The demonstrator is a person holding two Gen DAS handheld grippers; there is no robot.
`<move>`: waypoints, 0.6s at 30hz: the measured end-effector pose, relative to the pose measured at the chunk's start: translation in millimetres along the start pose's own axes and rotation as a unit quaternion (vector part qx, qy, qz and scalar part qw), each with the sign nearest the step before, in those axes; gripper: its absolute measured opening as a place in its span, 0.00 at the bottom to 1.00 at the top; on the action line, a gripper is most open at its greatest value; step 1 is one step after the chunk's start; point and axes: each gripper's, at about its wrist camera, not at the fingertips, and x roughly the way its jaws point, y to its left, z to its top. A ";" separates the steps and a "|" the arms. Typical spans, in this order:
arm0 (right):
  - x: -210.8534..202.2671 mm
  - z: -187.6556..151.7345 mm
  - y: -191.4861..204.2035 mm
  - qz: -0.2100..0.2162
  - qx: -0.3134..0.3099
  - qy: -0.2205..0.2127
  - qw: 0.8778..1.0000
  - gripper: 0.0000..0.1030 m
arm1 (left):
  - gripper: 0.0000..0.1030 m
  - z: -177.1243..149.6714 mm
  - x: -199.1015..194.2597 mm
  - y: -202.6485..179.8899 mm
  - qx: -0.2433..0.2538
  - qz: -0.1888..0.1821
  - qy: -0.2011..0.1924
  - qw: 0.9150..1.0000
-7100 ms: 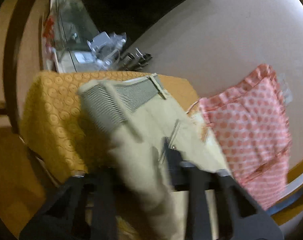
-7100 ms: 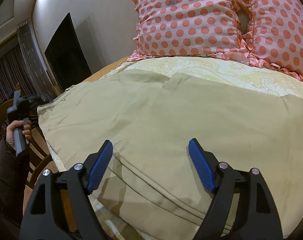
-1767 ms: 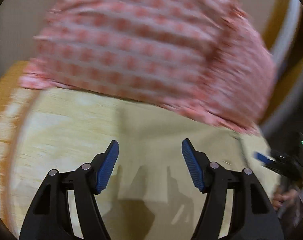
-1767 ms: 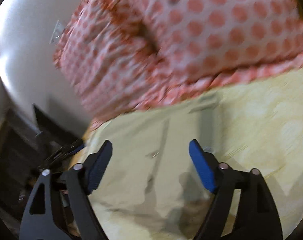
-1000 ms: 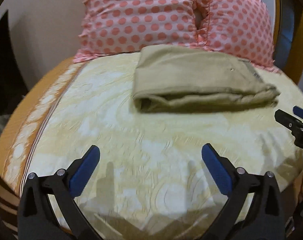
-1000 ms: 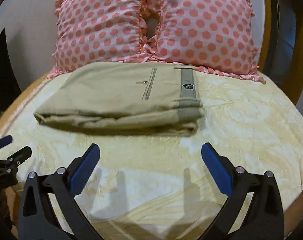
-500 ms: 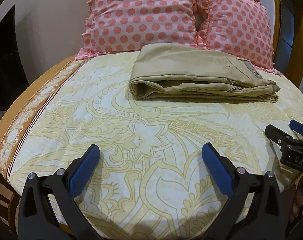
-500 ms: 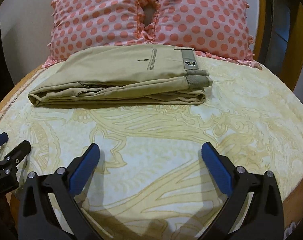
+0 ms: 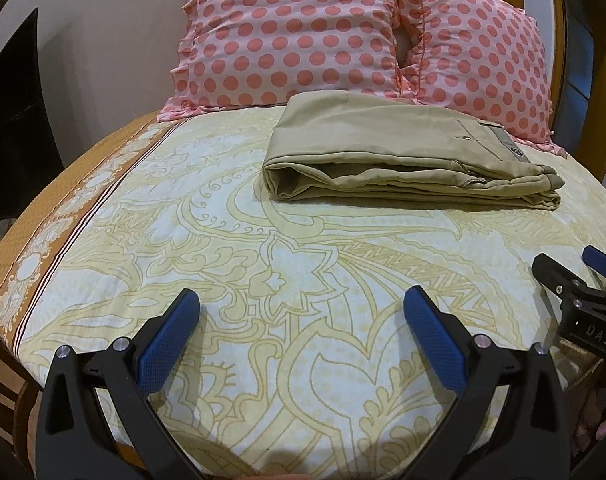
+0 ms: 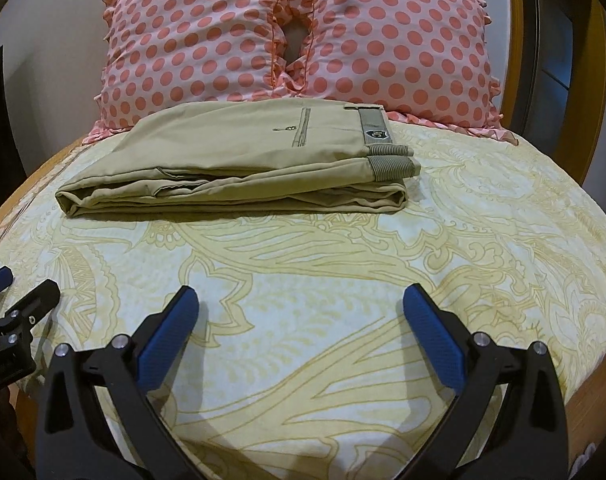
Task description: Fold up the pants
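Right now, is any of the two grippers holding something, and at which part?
Nothing is held. The left hand-held gripper and the right hand-held gripper are both open above the bedsheet, apart from the folded pants.

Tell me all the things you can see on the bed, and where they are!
pants: one pair, khaki, folded in a flat stack on the bed just in front of the pillows.
pillows: two, pink with coral dots, side by side at the head of the bed.
bedsheet: one, pale yellow with swirly patterns, covering the bed.
dark panel: one, black, by the wall left of the bed.
left gripper: one, black with blue pads, jaws open over the near sheet, holding nothing.
right gripper: one, black with blue pads, jaws open, holding nothing.
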 end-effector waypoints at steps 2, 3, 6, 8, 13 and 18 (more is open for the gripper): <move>-0.2 -0.1 -0.3 0.000 0.000 -0.001 1.000 0.98 | 0.99 0.3 0.5 0.3 -0.001 0.001 0.000 1.000; -0.3 -0.2 -0.7 0.001 0.000 -0.002 1.000 0.98 | 0.99 0.4 0.7 0.2 -0.002 0.002 0.000 1.000; -0.6 -0.3 -0.8 0.001 -0.001 -0.004 1.000 0.98 | 0.99 0.5 0.9 0.4 -0.001 0.002 0.001 1.000; -0.6 -0.1 -1.0 0.001 -0.001 -0.005 1.000 0.98 | 0.99 0.7 0.9 -0.3 -0.002 0.002 0.001 1.000; -1.1 -0.6 -1.2 0.001 -0.001 -0.009 1.000 0.98 | 0.99 1.2 1.3 -0.7 -0.002 0.002 0.002 1.000; -1.2 -1.2 -0.5 0.000 0.000 -0.011 1.000 0.98 | 0.99 1.0 1.3 -0.7 -0.002 0.002 0.002 1.000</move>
